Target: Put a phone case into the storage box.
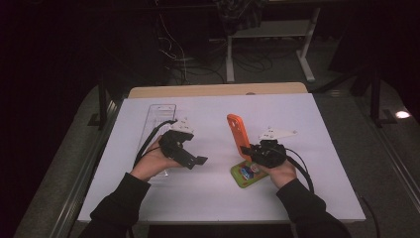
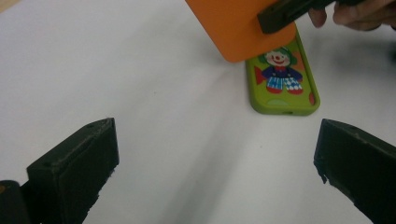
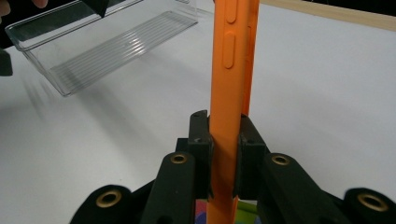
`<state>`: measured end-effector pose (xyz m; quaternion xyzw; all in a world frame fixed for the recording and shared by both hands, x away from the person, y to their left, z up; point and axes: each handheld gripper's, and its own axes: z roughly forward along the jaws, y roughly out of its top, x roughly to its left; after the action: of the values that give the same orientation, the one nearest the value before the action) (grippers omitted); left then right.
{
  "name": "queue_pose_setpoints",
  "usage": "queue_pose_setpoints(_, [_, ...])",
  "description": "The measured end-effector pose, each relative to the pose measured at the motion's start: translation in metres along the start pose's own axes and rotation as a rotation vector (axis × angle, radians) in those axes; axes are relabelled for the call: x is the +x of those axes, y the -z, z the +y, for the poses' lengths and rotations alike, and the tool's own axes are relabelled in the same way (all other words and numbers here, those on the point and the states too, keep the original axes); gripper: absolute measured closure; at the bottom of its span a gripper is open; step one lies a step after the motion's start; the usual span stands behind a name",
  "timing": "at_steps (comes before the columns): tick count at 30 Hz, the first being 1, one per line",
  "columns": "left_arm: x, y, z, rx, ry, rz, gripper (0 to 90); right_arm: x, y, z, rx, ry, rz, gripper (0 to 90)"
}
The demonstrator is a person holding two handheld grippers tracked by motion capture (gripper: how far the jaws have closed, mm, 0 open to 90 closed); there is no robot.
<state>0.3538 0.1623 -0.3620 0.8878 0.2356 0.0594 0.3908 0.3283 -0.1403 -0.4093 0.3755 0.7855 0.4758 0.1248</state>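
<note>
No lettering, brand or number can be read; the green phone case [image 2: 285, 81] bears a clown picture.

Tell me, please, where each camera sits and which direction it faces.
High view: above the person's side, facing forward and down on the table; both forearms, left gripper, right gripper.
Left gripper view: on the left gripper, facing the green case; own open jaws.
Right gripper view: on the right gripper, facing the clear tray; own jaws shut on the orange case.
All share the orange case.
</note>
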Motion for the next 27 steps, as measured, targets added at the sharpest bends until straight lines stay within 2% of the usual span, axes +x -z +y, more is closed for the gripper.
queue_pose_setpoints(5, [0.003, 0.002, 0.006, -0.061, 0.022, -0.007, 0.0, 0.004, -0.001, 0.002, -0.013, 0.005, 0.006, 78.4])
queue_pose_setpoints(7, [0.003, 0.002, 0.009, -0.101, 0.047, -0.016, 0.0, 0.006, -0.002, 0.002, -0.019, 0.005, 0.013, 78.4])
queue_pose_setpoints(12, [0.002, -0.001, 0.016, -0.130, 0.058, -0.027, 0.0, 0.011, -0.004, 0.004, -0.021, -0.002, 0.031, 78.4])
queue_pose_setpoints(16, [0.001, -0.004, 0.023, -0.157, 0.065, -0.040, 0.0, 0.018, -0.008, 0.006, -0.022, 0.010, 0.051, 78.4])
queue_pose_setpoints(19, [0.000, -0.008, 0.026, -0.164, 0.069, -0.035, 0.0, 0.022, -0.011, 0.007, -0.024, 0.011, 0.064, 78.4])
queue_pose_setpoints(23, [0.001, -0.012, 0.027, -0.182, 0.081, -0.035, 0.0, 0.027, -0.014, 0.009, -0.030, 0.023, 0.078, 78.4])
queue_pose_setpoints(24, [0.001, -0.013, 0.027, -0.188, 0.079, -0.035, 0.0, 0.030, -0.015, 0.010, -0.034, 0.013, 0.093, 78.4])
queue_pose_setpoints(27, [0.001, -0.015, 0.026, -0.191, 0.099, -0.048, 0.0, 0.033, -0.016, 0.010, -0.034, 0.019, 0.110, 78.4])
